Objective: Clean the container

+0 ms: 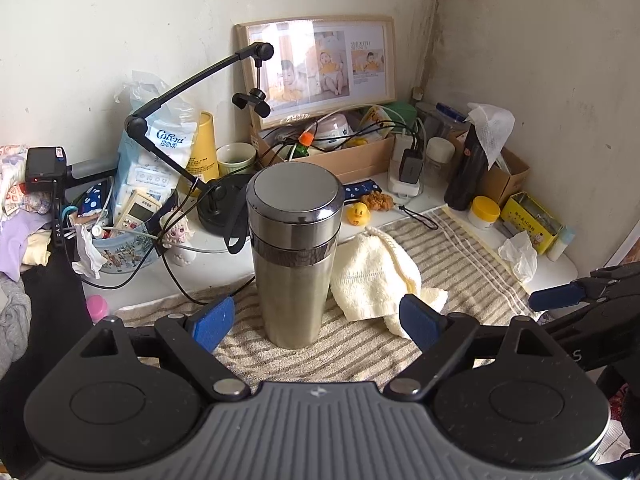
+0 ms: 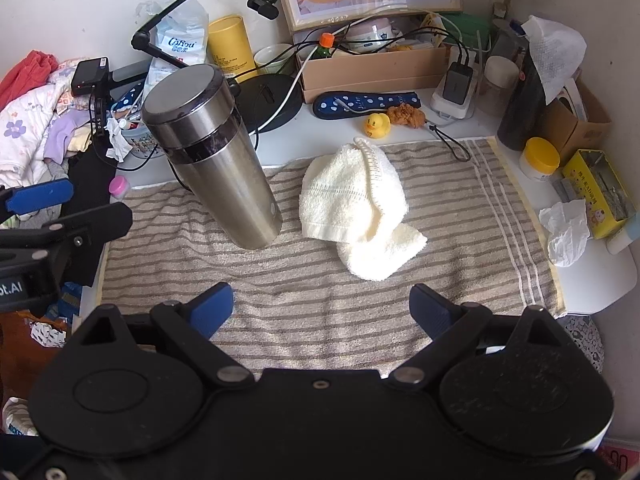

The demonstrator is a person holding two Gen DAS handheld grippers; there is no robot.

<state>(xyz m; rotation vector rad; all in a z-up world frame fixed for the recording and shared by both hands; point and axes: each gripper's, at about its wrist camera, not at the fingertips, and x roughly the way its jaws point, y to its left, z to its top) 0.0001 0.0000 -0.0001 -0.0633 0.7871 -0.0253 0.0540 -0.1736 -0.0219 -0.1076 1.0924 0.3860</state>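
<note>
A tall stainless steel flask (image 1: 295,256) with its lid on stands upright on a striped towel mat (image 1: 452,256). A crumpled cream cloth (image 1: 372,276) lies just right of it. My left gripper (image 1: 316,320) is open, its blue pads either side of the flask's base, a little short of it and not touching. In the right wrist view the flask (image 2: 216,160) stands to the left and the cream cloth (image 2: 356,208) in the middle of the mat (image 2: 460,216). My right gripper (image 2: 322,308) is open and empty, near the mat's front, short of the cloth.
Clutter lines the back of the white table: a black lamp base (image 1: 224,208), a cardboard box (image 1: 340,156) of odds and ends, a rubber duck (image 1: 357,213), a dark bottle (image 1: 468,172) and a yellow tin (image 1: 528,216). Clothes (image 2: 40,120) pile up at the left.
</note>
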